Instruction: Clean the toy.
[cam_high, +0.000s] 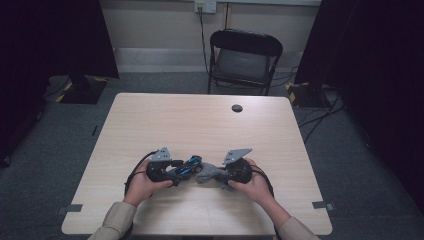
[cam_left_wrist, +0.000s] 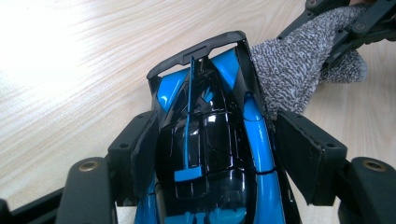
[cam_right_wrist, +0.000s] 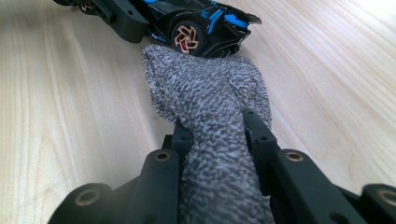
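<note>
A blue and black toy car (cam_left_wrist: 210, 140) sits between the jaws of my left gripper (cam_left_wrist: 219, 149), whose pads press on its two sides; the car's rear wing points away from me. In the high view the car (cam_high: 187, 166) is near the front middle of the table, with the left gripper (cam_high: 176, 172) behind it. My right gripper (cam_right_wrist: 217, 135) is shut on a bunched grey knitted cloth (cam_right_wrist: 210, 93). The cloth's free end touches the car (cam_right_wrist: 196, 23) beside a copper-spoked wheel. The cloth (cam_high: 207, 174) lies between both grippers.
The light wooden table (cam_high: 200, 120) has a round black cable hole (cam_high: 237, 108) at the back. A black folding chair (cam_high: 243, 60) stands beyond the far edge. Dark curtains hang on both sides and cables run across the grey floor.
</note>
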